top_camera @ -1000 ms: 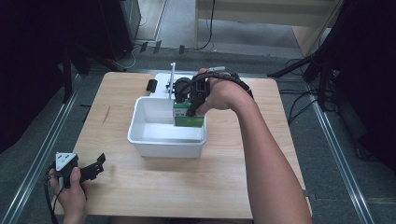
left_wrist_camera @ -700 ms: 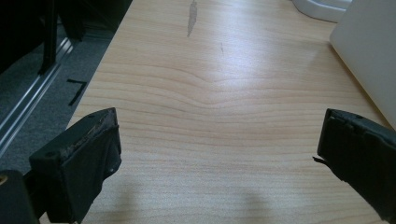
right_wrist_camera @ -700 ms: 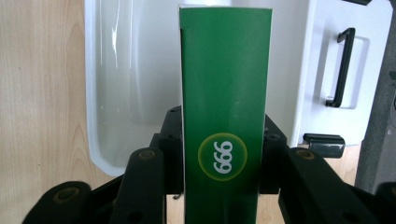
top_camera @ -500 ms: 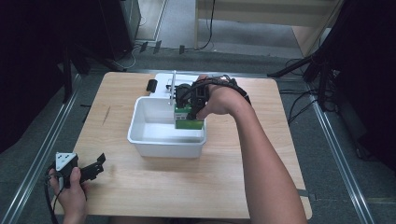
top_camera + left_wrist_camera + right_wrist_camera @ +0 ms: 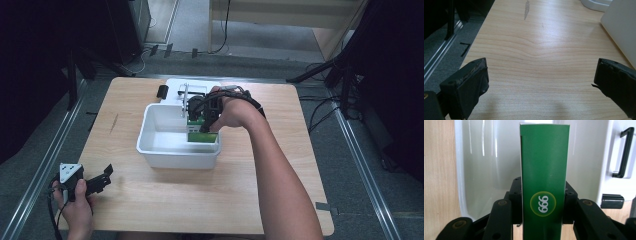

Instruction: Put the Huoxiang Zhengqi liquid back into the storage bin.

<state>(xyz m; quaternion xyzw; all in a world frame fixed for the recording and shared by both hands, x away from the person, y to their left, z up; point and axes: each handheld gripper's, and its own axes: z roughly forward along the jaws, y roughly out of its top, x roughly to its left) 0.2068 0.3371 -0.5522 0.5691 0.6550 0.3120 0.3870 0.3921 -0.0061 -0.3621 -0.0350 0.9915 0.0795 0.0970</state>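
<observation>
The table [image 5: 210,200] carries a white tub [image 5: 150,135]. My right tongs [image 5: 202,120] reach into the tub at its far right side, clamped on the green box [image 5: 544,182], which I think is going in. I should lower it level and let go only once it sits. My left tongs [image 5: 539,82] rest wide open, empty.

The setting appears to be a laboratory or recording workspace. A light wooden counter [image 5: 200,200] stands on grey carpeted floor [image 5: 350,165], flanked by aluminium floor rails [image 5: 40,165]. Black cables [image 5: 320,112] and dark stands [image 5: 340,70] surround it; the dim background blurs further detail.
</observation>
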